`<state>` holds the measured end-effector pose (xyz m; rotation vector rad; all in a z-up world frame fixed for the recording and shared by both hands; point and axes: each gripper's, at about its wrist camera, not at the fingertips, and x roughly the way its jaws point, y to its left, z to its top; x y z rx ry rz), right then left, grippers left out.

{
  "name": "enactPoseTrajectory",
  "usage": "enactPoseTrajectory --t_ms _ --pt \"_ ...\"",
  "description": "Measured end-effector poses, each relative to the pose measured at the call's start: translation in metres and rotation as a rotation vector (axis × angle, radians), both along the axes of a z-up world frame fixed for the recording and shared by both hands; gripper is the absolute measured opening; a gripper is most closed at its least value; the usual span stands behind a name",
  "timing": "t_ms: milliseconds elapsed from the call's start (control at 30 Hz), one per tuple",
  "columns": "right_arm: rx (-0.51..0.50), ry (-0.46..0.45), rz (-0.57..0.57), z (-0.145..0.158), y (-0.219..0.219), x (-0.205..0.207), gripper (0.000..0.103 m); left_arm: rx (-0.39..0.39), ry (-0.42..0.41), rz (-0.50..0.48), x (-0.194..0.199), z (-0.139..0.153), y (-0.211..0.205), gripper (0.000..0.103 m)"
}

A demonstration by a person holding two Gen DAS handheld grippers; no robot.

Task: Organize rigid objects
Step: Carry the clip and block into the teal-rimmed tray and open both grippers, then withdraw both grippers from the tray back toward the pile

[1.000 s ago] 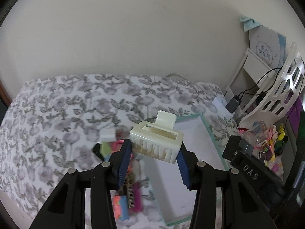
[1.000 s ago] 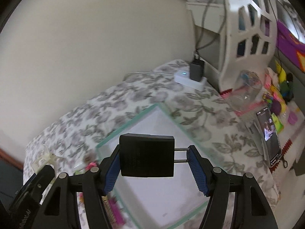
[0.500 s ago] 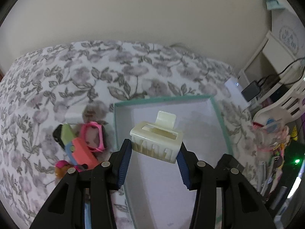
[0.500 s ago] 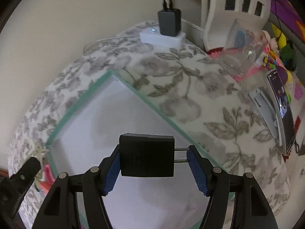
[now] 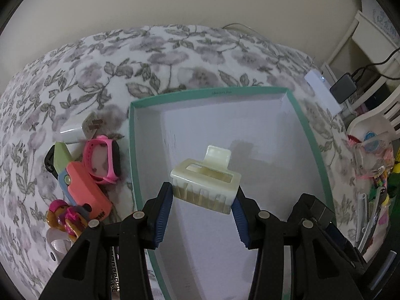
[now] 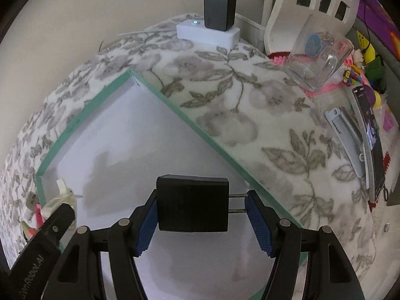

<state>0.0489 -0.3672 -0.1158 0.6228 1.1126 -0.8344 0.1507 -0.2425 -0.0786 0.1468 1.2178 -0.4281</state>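
My left gripper [image 5: 203, 215] is shut on a cream hair claw clip [image 5: 206, 183] and holds it above the white floor of a shallow box with a teal rim [image 5: 212, 92]. My right gripper [image 6: 201, 218] is shut on a black plug adapter [image 6: 192, 203], its two prongs pointing right, also above the same box [image 6: 175, 105]. The left gripper's tip with the clip [image 6: 62, 197] shows at the lower left of the right wrist view.
Left of the box lie a pink watch [image 5: 106, 158], an orange and blue item [image 5: 86, 192], a white charger [image 5: 77, 130] and other small items. A power strip with a charger [image 6: 210, 30], a glass [image 6: 317, 60], a phone [image 6: 370, 135] and clutter lie to the right.
Both grippers have moved forward and down over the box with their objects still held. The box now fills more of both views.
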Motion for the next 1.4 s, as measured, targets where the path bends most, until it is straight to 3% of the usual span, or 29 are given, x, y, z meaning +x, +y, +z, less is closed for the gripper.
enactPoseTrajectory --t_ms 367,533,800,900,1000,1167,1300,1400 --pt "0.031 0.018 0.006 -0.008 0.001 0.001 0.070 0.015 0.023 -0.015 -0.001 -0.008 -0.004 0.050" --pt "0.041 0.006 0.032 -0.001 0.006 0.005 0.071 -0.031 0.003 -0.010 0.000 0.014 0.000 0.067" --pt "-0.017 -0.040 0.075 0.030 0.016 0.009 0.073 -0.048 -0.059 0.015 0.001 0.055 0.015 0.068" --pt "-0.040 -0.056 0.089 0.040 0.020 0.010 0.079 -0.045 -0.080 0.023 0.002 0.064 0.021 0.070" --pt "-0.057 -0.080 0.098 0.049 0.022 0.011 0.081 -0.047 -0.092 0.036 0.003 0.071 0.030 0.083" --pt "-0.074 -0.105 0.103 0.057 0.027 0.010 0.095 -0.003 -0.105 0.105 0.009 0.073 0.047 0.087" --pt "-0.070 -0.116 0.130 0.057 0.035 0.012 0.096 0.030 -0.102 0.176 0.014 0.068 0.065 0.089" --pt "-0.069 -0.132 0.153 0.058 0.043 0.014 0.102 0.036 -0.093 0.229 0.017 0.066 0.081 0.089"
